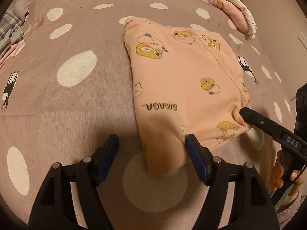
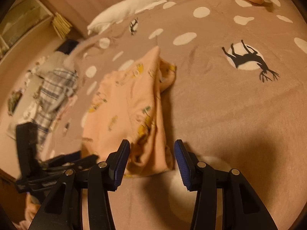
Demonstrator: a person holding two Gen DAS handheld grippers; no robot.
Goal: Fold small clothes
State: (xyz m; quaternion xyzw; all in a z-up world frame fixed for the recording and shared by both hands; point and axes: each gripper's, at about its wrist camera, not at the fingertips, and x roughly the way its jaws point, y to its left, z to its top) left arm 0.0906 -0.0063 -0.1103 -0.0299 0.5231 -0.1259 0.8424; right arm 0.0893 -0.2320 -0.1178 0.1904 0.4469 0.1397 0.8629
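1. The peach garment (image 1: 184, 88), printed with cartoon ducks, lies folded on the bed (image 1: 67, 103).
2. It looks soft, light and limp; layers would likely slide, so take it at a folded edge or corner.
3. Left hand-held gripper (image 1: 151, 153): jaws apart, straddling the near corner, not pinching.
4. Right hand-held gripper (image 2: 151, 157): jaws apart around the hem, apparently unclamped.

Peach garment (image 1: 184, 80): soft matt fleece. Bedspread (image 1: 76, 115): matt brushed cloth.
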